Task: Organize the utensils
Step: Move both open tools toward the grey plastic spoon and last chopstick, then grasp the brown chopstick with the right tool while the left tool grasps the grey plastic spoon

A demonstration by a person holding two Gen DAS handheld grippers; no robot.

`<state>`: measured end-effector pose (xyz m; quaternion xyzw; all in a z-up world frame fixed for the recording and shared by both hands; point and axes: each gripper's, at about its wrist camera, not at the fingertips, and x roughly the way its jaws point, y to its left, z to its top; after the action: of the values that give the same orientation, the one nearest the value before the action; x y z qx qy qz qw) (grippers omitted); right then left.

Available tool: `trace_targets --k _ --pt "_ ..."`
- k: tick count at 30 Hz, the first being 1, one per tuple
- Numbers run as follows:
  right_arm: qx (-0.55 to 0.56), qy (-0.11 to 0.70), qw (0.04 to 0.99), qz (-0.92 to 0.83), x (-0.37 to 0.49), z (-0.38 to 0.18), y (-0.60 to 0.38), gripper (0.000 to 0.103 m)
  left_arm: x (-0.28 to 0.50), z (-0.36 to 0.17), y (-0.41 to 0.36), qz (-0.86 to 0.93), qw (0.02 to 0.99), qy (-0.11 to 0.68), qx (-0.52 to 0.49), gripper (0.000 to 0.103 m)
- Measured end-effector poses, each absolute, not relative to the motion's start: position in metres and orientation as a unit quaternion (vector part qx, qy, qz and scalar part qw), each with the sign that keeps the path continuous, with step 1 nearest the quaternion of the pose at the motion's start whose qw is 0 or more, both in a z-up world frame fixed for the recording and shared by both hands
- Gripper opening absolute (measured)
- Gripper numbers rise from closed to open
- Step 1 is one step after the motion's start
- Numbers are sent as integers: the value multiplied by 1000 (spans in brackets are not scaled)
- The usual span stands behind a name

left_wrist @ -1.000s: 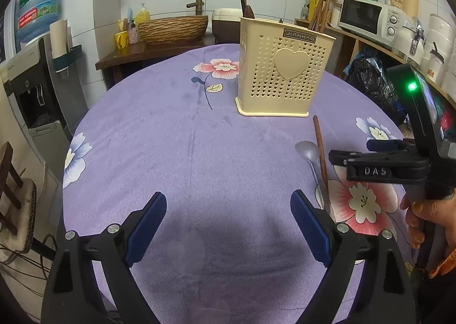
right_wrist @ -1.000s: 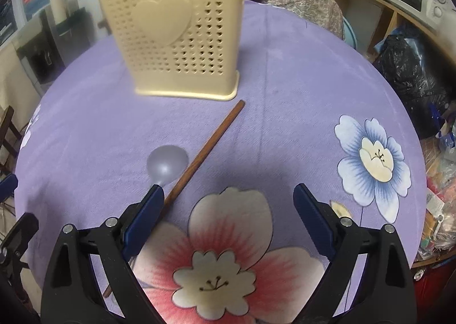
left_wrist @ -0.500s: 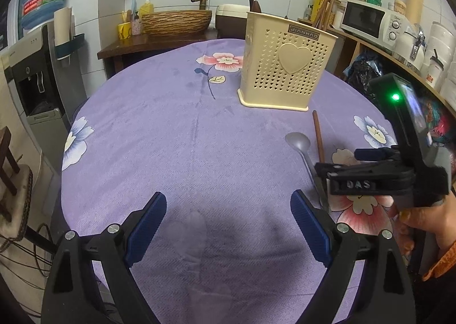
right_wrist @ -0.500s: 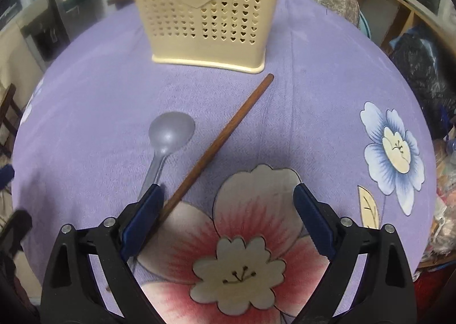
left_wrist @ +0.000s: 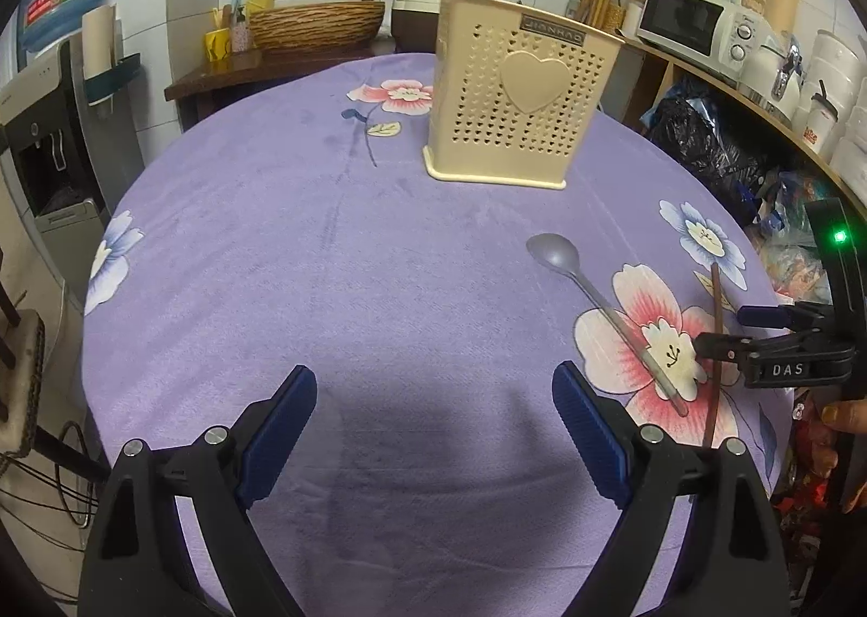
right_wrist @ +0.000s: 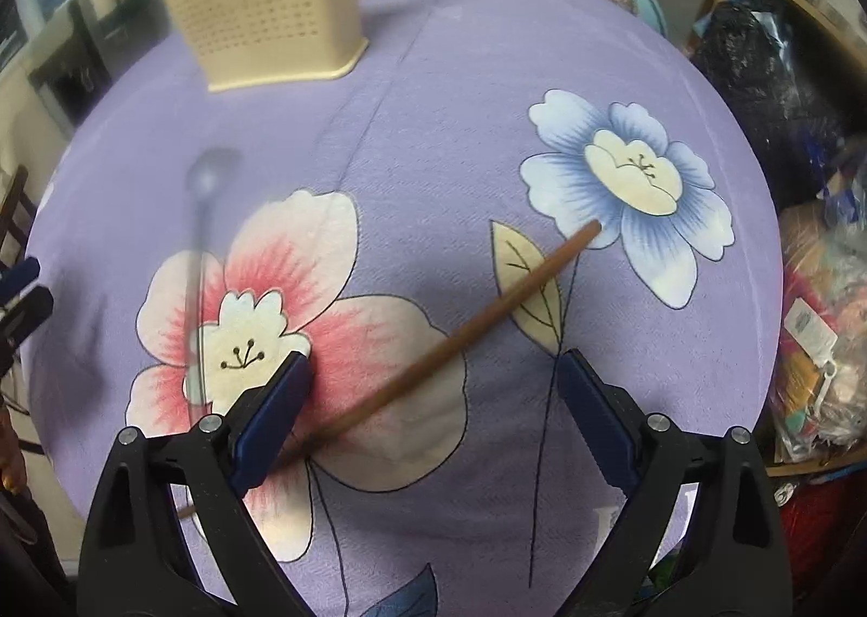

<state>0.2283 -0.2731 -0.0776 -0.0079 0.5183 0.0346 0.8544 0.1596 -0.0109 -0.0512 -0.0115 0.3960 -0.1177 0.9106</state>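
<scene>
A cream perforated utensil holder [left_wrist: 515, 113] [right_wrist: 260, 4] stands upright on the purple flowered tablecloth [left_wrist: 325, 264]. A grey spoon [left_wrist: 596, 302] [right_wrist: 198, 259] lies across the pink flower. A brown wooden stick [left_wrist: 715, 340] [right_wrist: 487, 313] lies slanted, its far end by the blue flower. My right gripper [right_wrist: 433, 411] [left_wrist: 723, 332] is open low over the cloth, with the stick passing between its jaws close to the left finger [right_wrist: 276, 411]. The pads are not closed on it. My left gripper [left_wrist: 433, 432] is open over bare cloth, nothing between its fingers.
A person's hand [left_wrist: 845, 411] holds the right gripper at the table's right edge. Beyond that edge are a black bag [left_wrist: 699, 134], shelves with a microwave [left_wrist: 699, 26] and jars. A wooden side table with a woven basket [left_wrist: 319, 23] stands at the back, a water dispenser [left_wrist: 49, 129] left.
The right gripper has shifted right, away from the holder. The stick has swung away from the spoon, its far end now by the blue flower. The left gripper stayed open.
</scene>
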Motion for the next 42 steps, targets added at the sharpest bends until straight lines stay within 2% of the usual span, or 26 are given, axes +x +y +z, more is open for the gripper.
trace_targets --k 5,7,10,12,16,20,22,24,27,34,42 --pt "3 501 865 16 249 -80 -280 90 156 -49 -23 -131 910 393 3 88" --pt "14 494 869 0 259 -78 -284 77 156 -49 -23 -132 910 393 3 88" --pt "45 484 874 6 269 -74 -285 63 157 -51 -22 -128 910 395 2 88" --pt "46 481 875 23 278 -74 -276 61 158 -52 -21 -125 909 398 1 88" --pt "33 479 876 42 296 -74 -251 46 159 -51 -22 -125 909 397 2 88" --pt "0 476 879 33 310 -72 -231 39 164 -47 -26 -134 909 395 1 87" --pt "-9 475 879 45 310 -71 -222 25 169 -44 -30 -141 908 395 -1 84" --pt "-21 475 878 59 307 -71 -217 17 179 -42 -39 -152 904 399 0 81" --pt "-28 478 876 66 304 -71 -225 14 194 -43 -59 -164 899 406 13 78" --pt "-20 481 875 52 291 -72 -272 14 212 -52 -102 -160 892 419 46 78" --pt "-20 471 881 45 283 -75 -275 14 193 -65 -136 -123 891 425 98 82"
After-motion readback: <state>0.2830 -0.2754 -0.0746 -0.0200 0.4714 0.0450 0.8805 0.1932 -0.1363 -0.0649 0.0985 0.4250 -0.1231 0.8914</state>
